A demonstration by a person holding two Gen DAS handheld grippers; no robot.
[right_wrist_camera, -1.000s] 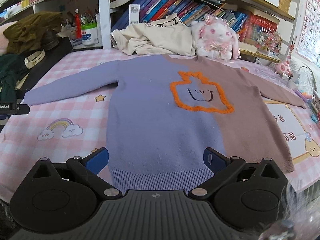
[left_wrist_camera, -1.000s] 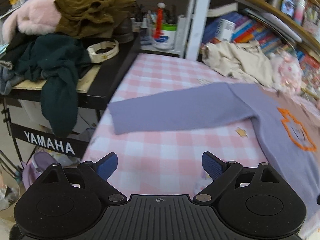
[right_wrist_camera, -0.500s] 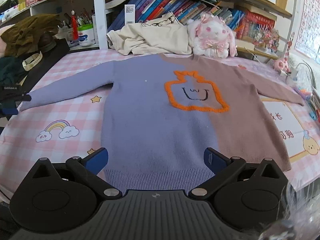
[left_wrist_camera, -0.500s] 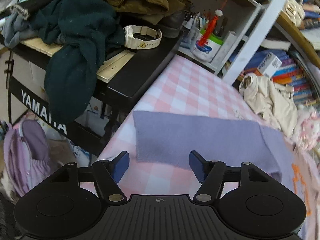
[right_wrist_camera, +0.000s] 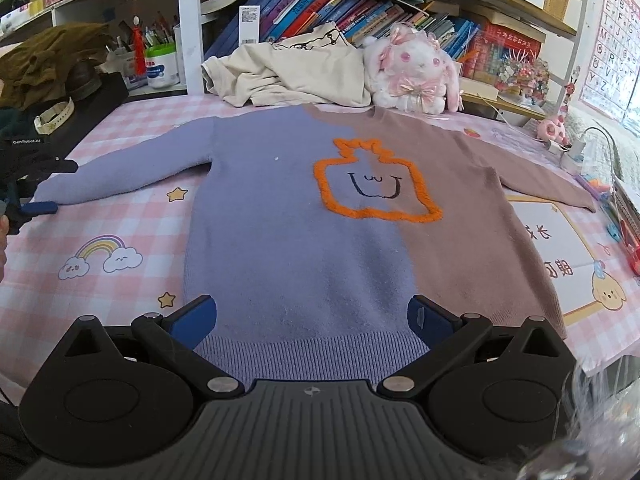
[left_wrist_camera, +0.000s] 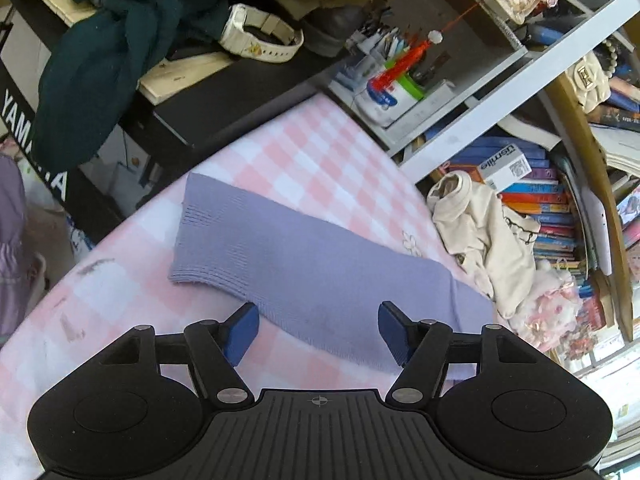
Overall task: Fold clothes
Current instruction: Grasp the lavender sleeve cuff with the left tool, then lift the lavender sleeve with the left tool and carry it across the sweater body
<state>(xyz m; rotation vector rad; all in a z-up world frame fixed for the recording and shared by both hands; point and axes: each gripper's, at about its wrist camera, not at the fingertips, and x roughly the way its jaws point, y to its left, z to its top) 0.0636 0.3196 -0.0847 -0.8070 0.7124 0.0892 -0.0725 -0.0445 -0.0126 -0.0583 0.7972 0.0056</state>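
A sweater (right_wrist_camera: 304, 232), half lilac and half brown with an orange outline on the chest, lies flat and face up on the pink checked cloth (right_wrist_camera: 100, 280). Its lilac sleeve (left_wrist_camera: 288, 264) stretches out to the left, cuff at the table's left edge. My left gripper (left_wrist_camera: 318, 334) is open, low over the sleeve a little behind the cuff, the fingers straddling its width. It also shows in the right wrist view (right_wrist_camera: 28, 200). My right gripper (right_wrist_camera: 312, 318) is open and empty just above the sweater's ribbed hem.
A cream garment (right_wrist_camera: 288, 72) and a plush rabbit (right_wrist_camera: 416, 72) lie at the back by the bookshelf. A black keyboard stand (left_wrist_camera: 192, 92) piled with dark clothes and a white watch (left_wrist_camera: 260, 36) borders the left edge. Toys and cables (right_wrist_camera: 568, 144) lie far right.
My left gripper has moved forward and down to the lilac sleeve, and its fingers now straddle it near the cuff. The right gripper has barely moved.
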